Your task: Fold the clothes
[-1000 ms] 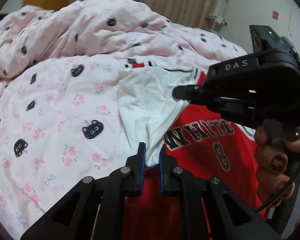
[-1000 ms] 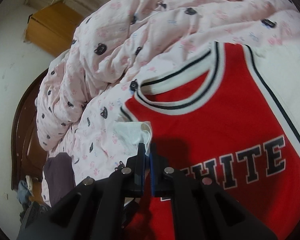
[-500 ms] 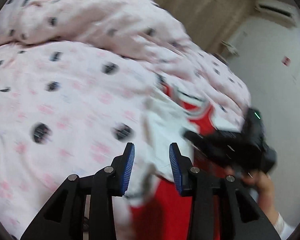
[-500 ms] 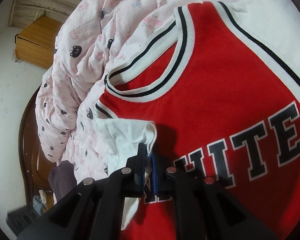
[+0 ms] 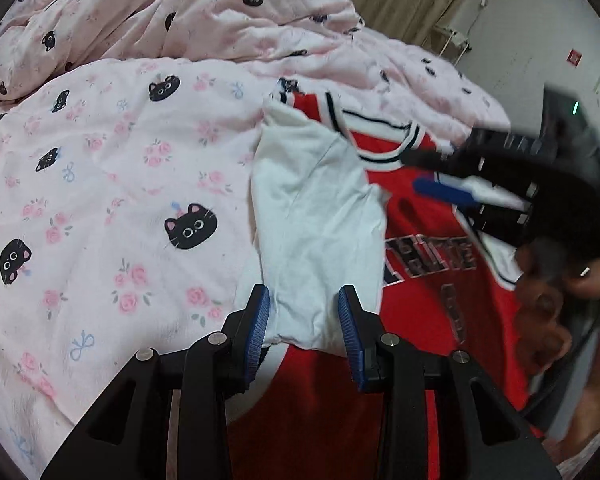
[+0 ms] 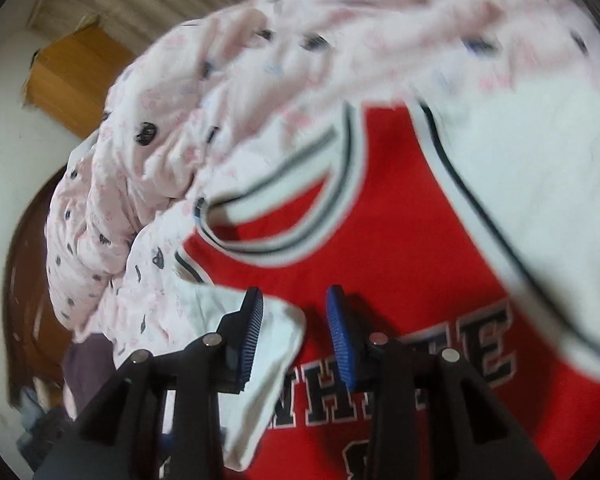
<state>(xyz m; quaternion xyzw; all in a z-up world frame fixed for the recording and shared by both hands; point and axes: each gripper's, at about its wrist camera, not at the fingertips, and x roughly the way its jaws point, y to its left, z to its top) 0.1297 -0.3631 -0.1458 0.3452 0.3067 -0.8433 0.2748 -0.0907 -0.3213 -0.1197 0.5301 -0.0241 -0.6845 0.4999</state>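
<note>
And there's the release: both grippers have let go. The left gripper point(image 5: 303, 316) was pinched on the lower edge of the white sleeve point(image 5: 319, 216) a second ago; its jaws came apart about half a second back, and the sleeve's hem now sits loose in the gap, neither blue pad pressing it. The right gripper point(image 6: 296, 328) followed, its jaws just opening in the last half second: the sleeve's corner point(image 6: 276, 332) lies against the inner face of the left-hand pad and droops below it, with clear space to the other pad, so nothing is held. From the left wrist view the right gripper point(image 5: 451, 176) shows up blurred over the collar, the person's hand point(image 5: 547, 312) wrapped round its handle.

What that means: the sleeve fold looks delivered. The white sleeve has been carried inward and laid over the chest of the red jersey point(image 5: 427, 292), covering the start of the lettering point(image 6: 399, 380). I'd call this the end of the first sleeve fold, with the other side probably up next.

The jersey itself lies face up on the pink cat-print duvet point(image 5: 112, 184) on the bed, collar towards the rumpled far end. It's red with a black-and-white striped neckline point(image 6: 300, 216), bold letters across the chest and a number below them. The folded sleeve is a bit creased but mostly flat, while the opposite white sleeve point(image 6: 539, 184) is spread out to the side, unfolded
</note>
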